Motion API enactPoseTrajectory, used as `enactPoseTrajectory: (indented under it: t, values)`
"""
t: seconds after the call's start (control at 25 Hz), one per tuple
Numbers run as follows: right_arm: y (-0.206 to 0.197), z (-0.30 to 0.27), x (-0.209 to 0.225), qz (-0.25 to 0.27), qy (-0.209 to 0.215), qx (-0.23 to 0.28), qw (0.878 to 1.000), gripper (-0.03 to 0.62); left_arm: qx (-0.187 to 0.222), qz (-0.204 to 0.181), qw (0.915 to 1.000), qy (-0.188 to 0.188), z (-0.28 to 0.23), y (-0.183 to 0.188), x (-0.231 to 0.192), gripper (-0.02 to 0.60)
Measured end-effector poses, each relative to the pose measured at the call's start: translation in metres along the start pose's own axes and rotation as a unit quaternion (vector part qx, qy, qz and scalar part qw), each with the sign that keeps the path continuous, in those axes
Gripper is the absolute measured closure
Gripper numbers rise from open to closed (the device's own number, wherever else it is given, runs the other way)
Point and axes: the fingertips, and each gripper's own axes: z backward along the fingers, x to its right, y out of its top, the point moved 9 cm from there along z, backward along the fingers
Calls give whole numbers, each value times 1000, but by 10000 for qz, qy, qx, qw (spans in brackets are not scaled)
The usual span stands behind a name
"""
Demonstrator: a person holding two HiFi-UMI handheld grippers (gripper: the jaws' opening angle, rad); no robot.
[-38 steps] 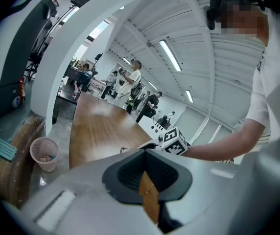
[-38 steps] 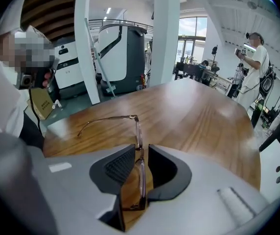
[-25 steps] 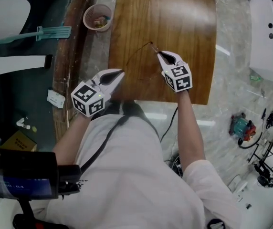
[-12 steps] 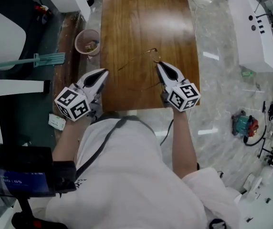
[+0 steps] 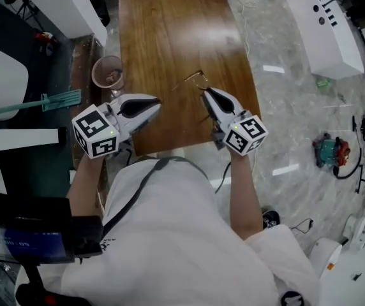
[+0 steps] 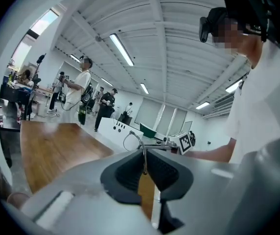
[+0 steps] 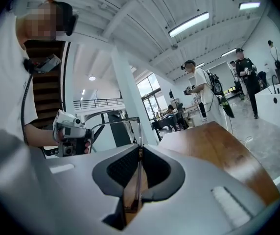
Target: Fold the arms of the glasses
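A pale marbled floor (image 5: 284, 107) was seen from above, and on it a long brown wooden desk (image 5: 170, 24). The person's two forearms were stretched forward to the desk's near end, the left forearm (image 5: 83, 180) at the near left corner and the right forearm (image 5: 243, 190) at the near edge. The left hand-held gripper (image 5: 159, 103) was laid almost across the picture, its tips turned toward the right. The right hand-held gripper (image 5: 204, 92) was angled up and to the left, so that the two sets of tips were brought near each other but kept apart. In the gripper views both were shown pointing roughly level, with the ceiling and the far room behind the jaws.

Between the grippers the glasses (image 6: 143, 155) were held above the desk's near end. They were made out as a very thin, dark wire frame; the lenses could not be told. One slim arm was seen between the left hand-held gripper's pads, from which it rose, bent and ran toward the right hand-held gripper. Those jaws were opening, yet the pads were shown close against the arm. The right hand-held gripper's jaws were pressed together on another thin part of the frame, which rose from the pads and turned off in a straight bar toward the left hand-held gripper.
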Motion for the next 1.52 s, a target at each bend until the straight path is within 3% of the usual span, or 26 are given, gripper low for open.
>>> enactPoseTrajectory:
  t: [0.2, 0.48, 0.68, 0.72, 0.76, 0.8, 0.84, 0.96, 1.08, 1.52]
  values:
    - [0, 3, -10, 60, -259, -61, 9996, 565, -544, 223, 9979, -261, -27, -27, 11, 555]
    - [-3, -21, -47, 500, -94, -215, 9985, 565, -1289, 233, 9904, -451, -57, -53, 22, 557]
    - [-7, -12, -40, 74, 140, -247, 9996, 565, -1100, 673, 9890, -727, -23, -50, 16, 397]
    - [-7, -11, -38, -23, 183, -238, 9995, 565, -939, 761, 9894, -804, -16, -45, 15, 399]
    - [-7, -10, -37, -119, 228, -226, 9994, 565, -736, 866, 9889, -961, -10, -39, 15, 446]
    - [-8, -10, -36, -206, 275, -210, 9992, 565, -530, 993, 9863, -1204, -7, -33, 16, 536]
    - [-8, -11, -37, -274, 323, -197, 9989, 565, -375, 1118, 9818, -1492, -6, -28, 19, 574]
    - [-8, -20, -45, -399, 491, -160, 9979, 565, -433, 1099, 9707, -2092, -18, -23, 26, 575]
    - [-6, -26, -55, -521, 642, -109, 9965, 565, -804, 819, 9692, -2179, -33, -29, 24, 575]
    - [-15, -29, -72, -1266, 1153, -90, 9852, 566, -1093, 1190, 9633, -2143, -49, -50, 20, 575]
